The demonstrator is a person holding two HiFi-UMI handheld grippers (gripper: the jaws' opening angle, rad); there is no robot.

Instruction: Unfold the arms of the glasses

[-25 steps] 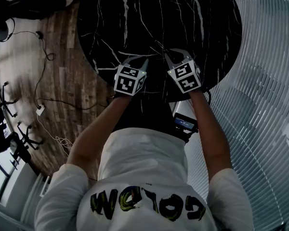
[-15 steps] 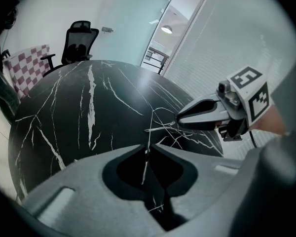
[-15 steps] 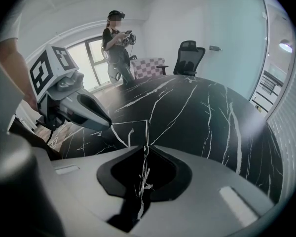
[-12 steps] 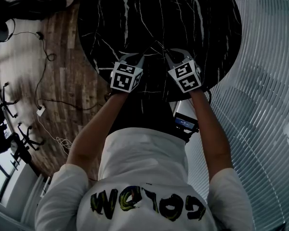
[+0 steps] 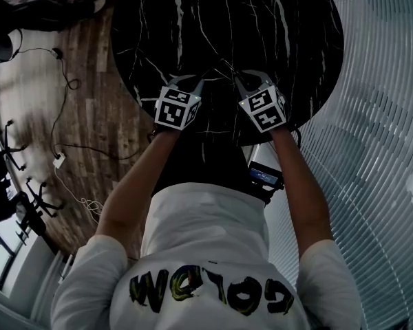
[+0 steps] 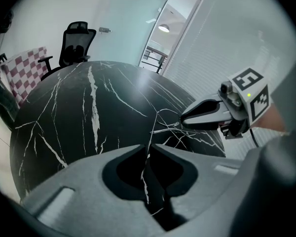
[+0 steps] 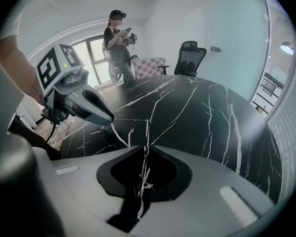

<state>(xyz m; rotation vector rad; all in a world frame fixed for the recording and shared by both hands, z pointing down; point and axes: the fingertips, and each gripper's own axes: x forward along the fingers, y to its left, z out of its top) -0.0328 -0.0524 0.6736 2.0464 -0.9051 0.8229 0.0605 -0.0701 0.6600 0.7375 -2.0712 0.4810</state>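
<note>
At the left of the head view lies a wooden floor (image 5: 89,81), and beside it a round black marble table (image 5: 261,19) with white veins. Near the table's front rim the left claw (image 5: 193,82) tilts down toward the top. Its own view shows the two halves almost together, pinched on a thin wire of the glasses (image 6: 153,127). The glasses span the short gap between the two claws, over the table, but the frame is too fine to tell lens from arm. Just to the right, the right claw (image 5: 242,78) tilts down likewise, its halves nipped shut on another thin wire of the frame.
</note>
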